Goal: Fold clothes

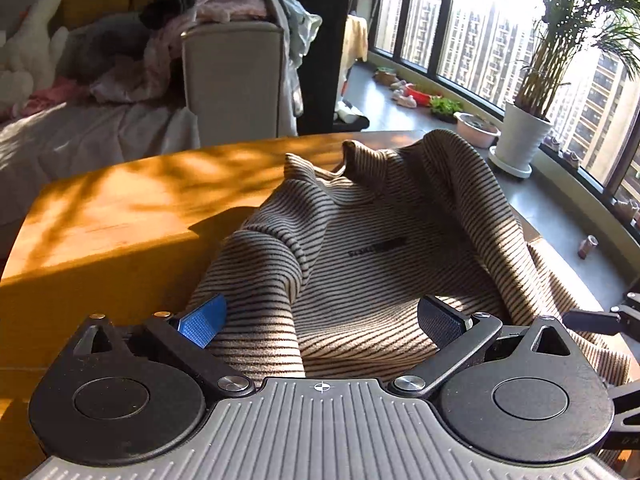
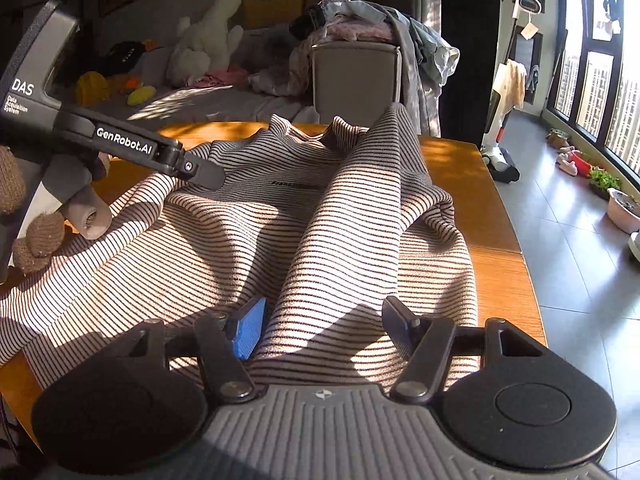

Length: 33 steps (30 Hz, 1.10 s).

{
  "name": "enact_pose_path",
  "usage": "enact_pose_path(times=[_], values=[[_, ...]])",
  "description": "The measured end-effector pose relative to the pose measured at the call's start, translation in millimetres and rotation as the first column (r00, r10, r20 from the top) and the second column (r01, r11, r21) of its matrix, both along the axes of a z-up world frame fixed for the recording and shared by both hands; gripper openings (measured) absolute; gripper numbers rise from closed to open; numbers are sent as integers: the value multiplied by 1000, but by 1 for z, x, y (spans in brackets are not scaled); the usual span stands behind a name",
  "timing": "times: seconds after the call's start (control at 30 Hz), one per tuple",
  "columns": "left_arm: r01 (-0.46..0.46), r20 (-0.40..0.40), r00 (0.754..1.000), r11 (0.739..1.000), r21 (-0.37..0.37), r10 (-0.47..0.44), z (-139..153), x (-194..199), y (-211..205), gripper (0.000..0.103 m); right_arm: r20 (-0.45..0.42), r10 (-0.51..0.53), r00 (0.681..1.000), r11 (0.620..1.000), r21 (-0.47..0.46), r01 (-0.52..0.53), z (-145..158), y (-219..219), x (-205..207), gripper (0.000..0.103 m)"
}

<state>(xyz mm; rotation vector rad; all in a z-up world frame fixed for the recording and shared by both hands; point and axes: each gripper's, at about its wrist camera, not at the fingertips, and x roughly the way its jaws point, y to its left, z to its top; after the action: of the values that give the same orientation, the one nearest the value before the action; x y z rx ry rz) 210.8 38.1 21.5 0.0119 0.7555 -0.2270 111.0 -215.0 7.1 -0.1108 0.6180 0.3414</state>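
A beige sweater with thin dark stripes (image 1: 380, 220) lies rumpled on the orange wooden table (image 1: 120, 208). My left gripper (image 1: 320, 320) is open wide just above its near part, with a raised fold of the cloth between the blue and black pads. In the right wrist view the sweater (image 2: 224, 232) spreads across the table (image 2: 480, 184), and a long band of it, probably a sleeve, runs up from between the fingers. My right gripper (image 2: 322, 330) stands partly open around that band. The left gripper (image 2: 204, 174) reaches in over the sweater's left shoulder.
Behind the table is a sofa with a pile of clothes (image 2: 360, 20) on its grey arm and a white plush toy (image 2: 208, 40). A potted plant (image 1: 524, 136) and bowls stand by the curved window. An upright vacuum (image 2: 500, 152) stands right of the table. A brown knitted cuff (image 2: 40, 236) is at the left edge.
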Motion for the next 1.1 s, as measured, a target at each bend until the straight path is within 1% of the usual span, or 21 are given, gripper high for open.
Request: enact_pose_path(times=[0.03, 0.1, 0.2, 0.3, 0.4, 0.43, 0.5, 0.6, 0.63, 0.67, 0.7, 0.73, 0.77, 0.8, 0.87, 0.9, 1.0, 1.1], values=[[-12, -15, 1000, 1000, 8, 13, -5, 2, 4, 103, 36, -16, 999, 1000, -3, 16, 9, -1, 6, 64], [-40, -55, 998, 999, 3, 40, -13, 4, 11, 103, 66, -35, 997, 999, 9, 34, 19, -2, 25, 64], [-78, -95, 993, 997, -10, 77, -22, 5, 21, 103, 45, -56, 997, 997, 51, 54, 10, 4, 59, 65], [-107, -125, 987, 994, -7, 105, -20, 4, 27, 103, 5, -83, 997, 995, 49, 83, -9, 13, 79, 65], [-136, -128, 982, 991, 21, 137, -20, -1, 25, 103, -4, -90, 996, 994, 59, 90, -13, 13, 84, 65], [-134, -117, 984, 991, 27, 136, -21, -4, 24, 103, -8, -91, 996, 994, 60, 92, -14, 12, 84, 67], [-120, -97, 988, 992, 35, 123, -22, -8, 23, 103, -22, -94, 995, 993, 66, 96, -17, 9, 84, 67], [-97, -114, 988, 995, 30, 100, -18, -3, 23, 102, -42, -91, 995, 991, 93, 95, -19, 4, 86, 67], [-90, -111, 990, 996, 20, 91, -15, -1, 23, 100, -50, -89, 995, 991, 99, 93, -20, 3, 87, 67], [-85, -102, 991, 996, 24, 87, -13, 1, 22, 89, -55, -88, 995, 991, 98, 93, -20, 3, 87, 67], [-83, -89, 992, 996, 40, 86, -12, 4, 21, 80, -57, -87, 995, 991, 95, 92, -21, 3, 88, 67], [-86, -82, 993, 995, 50, 90, -11, 9, 22, 73, -58, -87, 995, 992, 91, 92, -21, 4, 88, 67], [-93, -80, 992, 994, 56, 98, -11, 15, 25, 59, -57, -86, 995, 992, 90, 91, -21, 4, 87, 67], [-101, -80, 991, 994, 51, 105, -10, 21, 29, 49, -57, -86, 995, 992, 89, 91, -21, 5, 87, 67], [-117, -68, 991, 993, 27, 118, -4, 34, 40, 36, -58, -84, 995, 992, 93, 89, -21, 4, 86, 67], [-119, -54, 991, 993, 23, 121, 0, 39, 44, 33, -60, -83, 995, 992, 95, 88, -21, 4, 87, 67], [-116, 2, 993, 993, 31, 116, 9, 53, 48, 31, -66, -83, 994, 991, 101, 89, -22, 3, 87, 67], [-120, 14, 993, 992, 40, 120, 8, 67, 46, 31, -68, -93, 993, 989, 107, 100, -22, 2, 86, 67]])
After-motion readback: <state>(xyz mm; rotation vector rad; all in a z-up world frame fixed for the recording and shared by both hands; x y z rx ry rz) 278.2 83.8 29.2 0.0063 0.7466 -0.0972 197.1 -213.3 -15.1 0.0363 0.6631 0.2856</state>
